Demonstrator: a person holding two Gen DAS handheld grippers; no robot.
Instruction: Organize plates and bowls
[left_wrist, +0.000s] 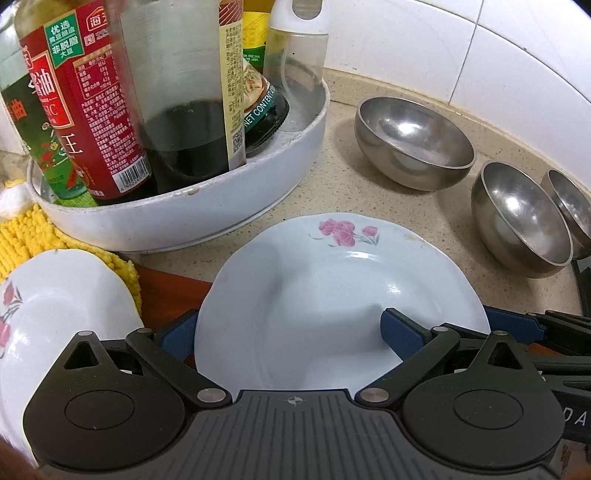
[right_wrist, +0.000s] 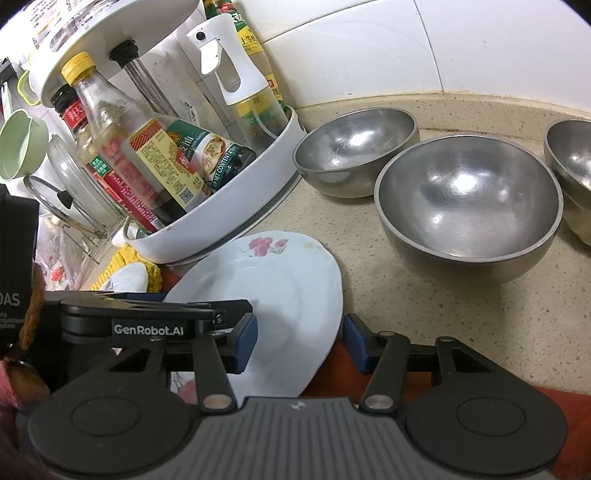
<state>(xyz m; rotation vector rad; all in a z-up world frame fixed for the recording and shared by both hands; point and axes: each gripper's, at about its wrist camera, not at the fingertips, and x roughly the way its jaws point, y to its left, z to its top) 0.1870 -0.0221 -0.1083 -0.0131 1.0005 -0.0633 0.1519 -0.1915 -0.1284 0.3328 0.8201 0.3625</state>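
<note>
- Step in hand: gripping the flowered plate (left_wrist: 332, 295) on the tabletop (right_wrist: 406, 314).
- Left tool (left_wrist: 291, 332) and right tool (right_wrist: 299, 343) both straddle its rim, jaws part-open, not visibly pinching.
- Next calls for closing, lifting, then stacking.

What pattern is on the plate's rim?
Pink flowers with green stems on the white plate; clearest in the left wrist view.

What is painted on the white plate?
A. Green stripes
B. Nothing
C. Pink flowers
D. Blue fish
C: the plate has pink flowers near its far rim, seen in both views.
</note>
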